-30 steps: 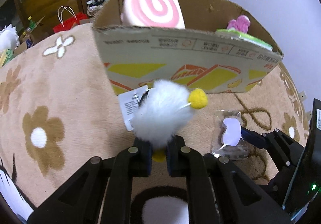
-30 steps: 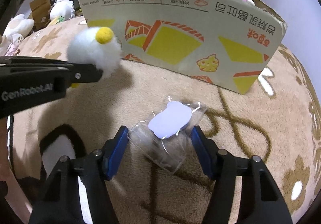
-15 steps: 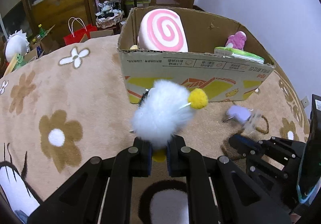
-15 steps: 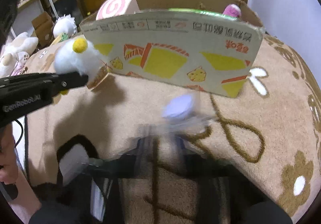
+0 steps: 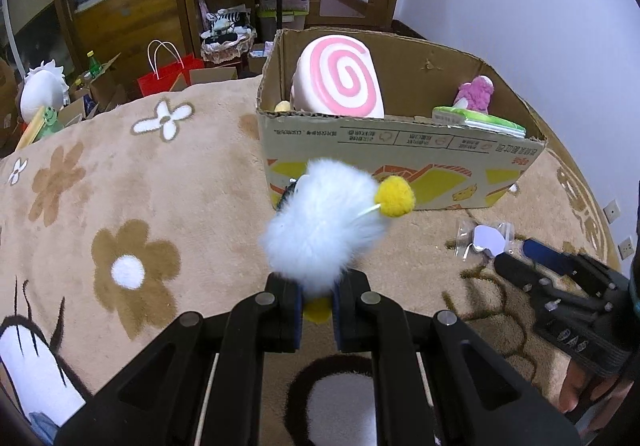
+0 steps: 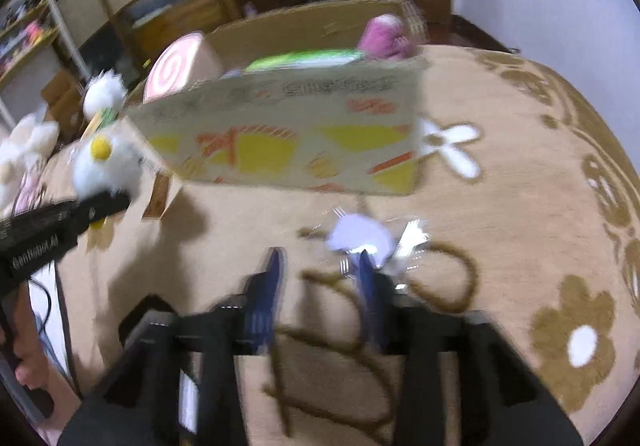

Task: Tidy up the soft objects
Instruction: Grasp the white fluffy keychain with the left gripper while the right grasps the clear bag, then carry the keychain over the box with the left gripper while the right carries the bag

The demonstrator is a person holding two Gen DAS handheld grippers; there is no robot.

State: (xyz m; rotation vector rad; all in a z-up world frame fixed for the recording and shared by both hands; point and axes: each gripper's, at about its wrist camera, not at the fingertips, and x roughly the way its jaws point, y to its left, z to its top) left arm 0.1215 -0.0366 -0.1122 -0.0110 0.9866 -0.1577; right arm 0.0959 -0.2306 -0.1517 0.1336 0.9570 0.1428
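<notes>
White fluffy toy (image 5: 324, 230) is clamped in left gripper (image 5: 316, 306); cardboard box (image 5: 400, 150) lies ahead. Right gripper (image 6: 320, 282), jaws opening, is held beside plastic packet (image 6: 360, 238), nothing gripped.

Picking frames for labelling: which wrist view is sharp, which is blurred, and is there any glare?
Left wrist view: sharp; the white fluffy toy and cardboard box are crisp, with fisheye bending at the edges. Right wrist view: motion-smeared throughout; box print unreadable, and glints streak the clear packet.
</notes>
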